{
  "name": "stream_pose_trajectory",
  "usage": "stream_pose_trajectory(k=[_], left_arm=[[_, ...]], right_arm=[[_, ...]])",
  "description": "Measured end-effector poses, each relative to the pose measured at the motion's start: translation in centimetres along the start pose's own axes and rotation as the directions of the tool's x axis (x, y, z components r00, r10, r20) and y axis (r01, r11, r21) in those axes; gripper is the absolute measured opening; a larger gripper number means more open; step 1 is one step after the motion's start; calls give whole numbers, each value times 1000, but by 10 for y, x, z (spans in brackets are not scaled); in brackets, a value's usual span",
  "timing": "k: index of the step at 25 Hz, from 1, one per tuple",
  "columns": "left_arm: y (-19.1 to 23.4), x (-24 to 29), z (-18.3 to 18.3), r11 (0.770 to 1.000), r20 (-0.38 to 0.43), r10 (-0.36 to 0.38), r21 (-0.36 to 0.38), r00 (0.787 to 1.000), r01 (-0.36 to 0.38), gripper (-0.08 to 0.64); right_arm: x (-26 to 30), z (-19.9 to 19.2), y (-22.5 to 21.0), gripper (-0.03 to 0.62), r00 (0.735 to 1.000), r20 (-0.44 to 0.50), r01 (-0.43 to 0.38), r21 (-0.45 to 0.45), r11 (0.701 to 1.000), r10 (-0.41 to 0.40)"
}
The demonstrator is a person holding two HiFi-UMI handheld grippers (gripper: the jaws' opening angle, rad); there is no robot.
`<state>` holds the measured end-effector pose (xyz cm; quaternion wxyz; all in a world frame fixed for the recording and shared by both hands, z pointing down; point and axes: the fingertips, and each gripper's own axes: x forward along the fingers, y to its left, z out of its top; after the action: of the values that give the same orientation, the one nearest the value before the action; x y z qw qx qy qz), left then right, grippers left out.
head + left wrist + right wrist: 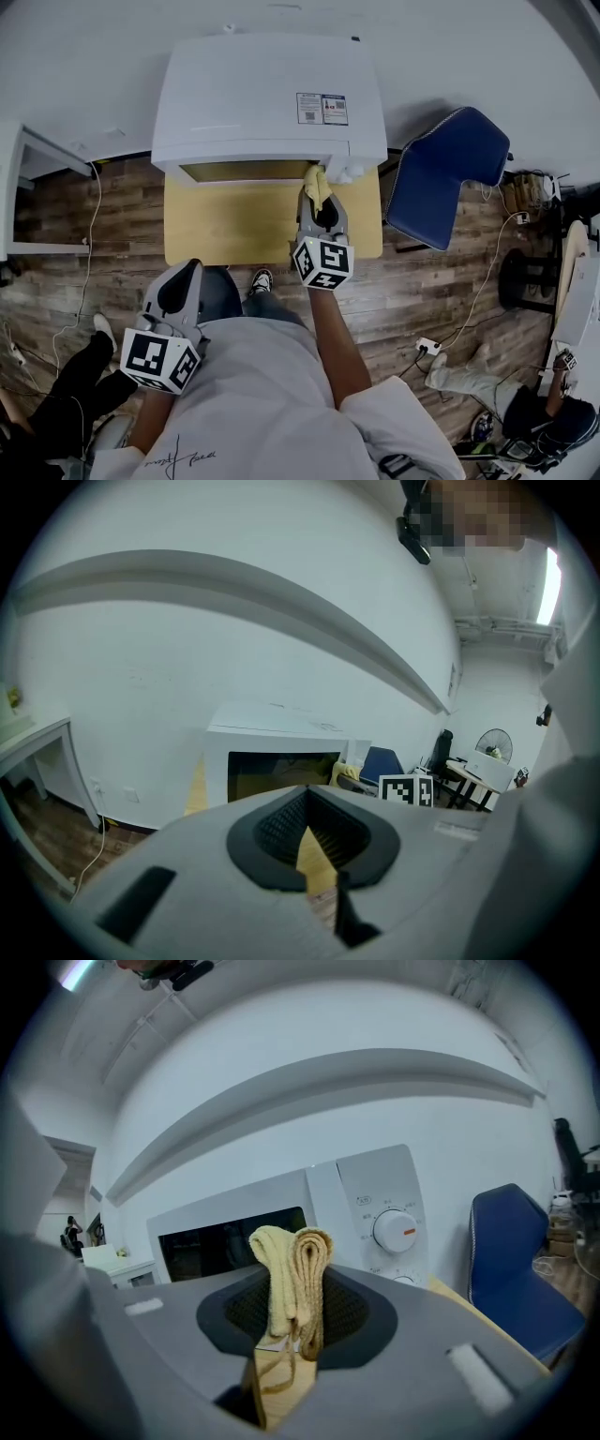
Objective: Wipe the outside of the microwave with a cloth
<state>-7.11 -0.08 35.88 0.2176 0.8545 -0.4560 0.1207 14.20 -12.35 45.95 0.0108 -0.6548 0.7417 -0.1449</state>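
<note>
The white microwave (267,98) stands at the back of a small yellow-topped table (234,234). My right gripper (319,199) is shut on a folded yellow cloth (318,186), which sits just before the microwave's front, near its right side. In the right gripper view the cloth (300,1251) sticks up between the jaws of the right gripper (289,1288), before the dark door window and the control knob (394,1230). My left gripper (184,281) hangs back close to the person's body, shut on nothing. The left gripper view has that gripper (306,803) facing the microwave (281,761) from a distance.
A blue chair (441,178) stands right of the table, close to the microwave's right side. At the far left is a white desk (28,187). Cables run over the wooden floor (94,234). A wall is right behind the microwave.
</note>
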Motion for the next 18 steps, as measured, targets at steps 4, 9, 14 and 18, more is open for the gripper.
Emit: stream_pose_trajectory(k=[4, 9, 14, 18], left_arm=[[4, -1, 2, 1000, 1, 13, -4, 1000, -13, -6], [6, 1, 1, 1000, -4, 17, -4, 1000, -17, -6], [9, 3, 1, 1000, -7, 24, -8, 1000, -24, -6], [9, 3, 1, 1000, -7, 25, -12, 1000, -25, -6]], right_arm=[[9, -2, 4, 117, 1000, 0, 9, -23, 1000, -9], [14, -7, 12, 117, 1000, -11, -26, -39, 999, 25], [17, -11, 18, 117, 998, -18, -54, -37, 998, 53], [18, -13, 27, 117, 996, -26, -83, -39, 996, 82]])
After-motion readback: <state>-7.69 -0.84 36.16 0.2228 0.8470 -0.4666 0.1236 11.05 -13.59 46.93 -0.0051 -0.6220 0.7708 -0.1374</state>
